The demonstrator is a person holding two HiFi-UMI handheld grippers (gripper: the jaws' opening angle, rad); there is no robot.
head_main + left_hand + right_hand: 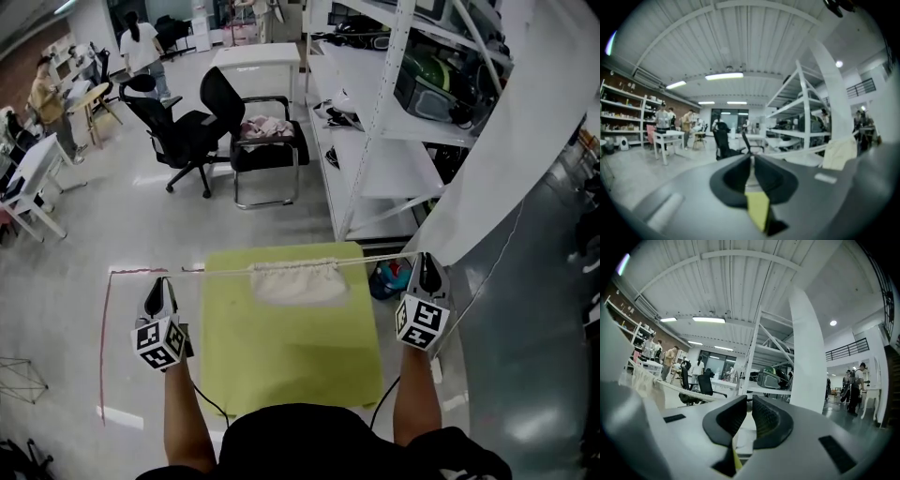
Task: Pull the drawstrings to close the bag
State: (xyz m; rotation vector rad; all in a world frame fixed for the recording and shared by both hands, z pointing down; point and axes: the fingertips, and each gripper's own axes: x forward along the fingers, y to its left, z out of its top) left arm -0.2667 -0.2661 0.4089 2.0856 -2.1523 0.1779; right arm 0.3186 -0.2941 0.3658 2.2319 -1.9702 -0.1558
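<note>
A small white drawstring bag (298,281) lies at the far edge of a yellow-green table (281,366), its mouth gathered tight. Its cord (220,271) runs taut to both sides. My left gripper (161,281) is off the table's left side, shut on the left end of the cord. My right gripper (427,260) is off the right side, shut on the right end. In the left gripper view the jaws (751,161) stand nearly together and the bag (840,152) shows at the right. In the right gripper view the cord (679,388) leads from the bag (644,380) to the narrow jaws (751,406).
White shelving (375,141) stands behind the table at the right, next to a white pillar (525,141). Two black office chairs (187,122) are on the floor beyond. A red tape line (106,319) marks the floor at the left. People stand far back left.
</note>
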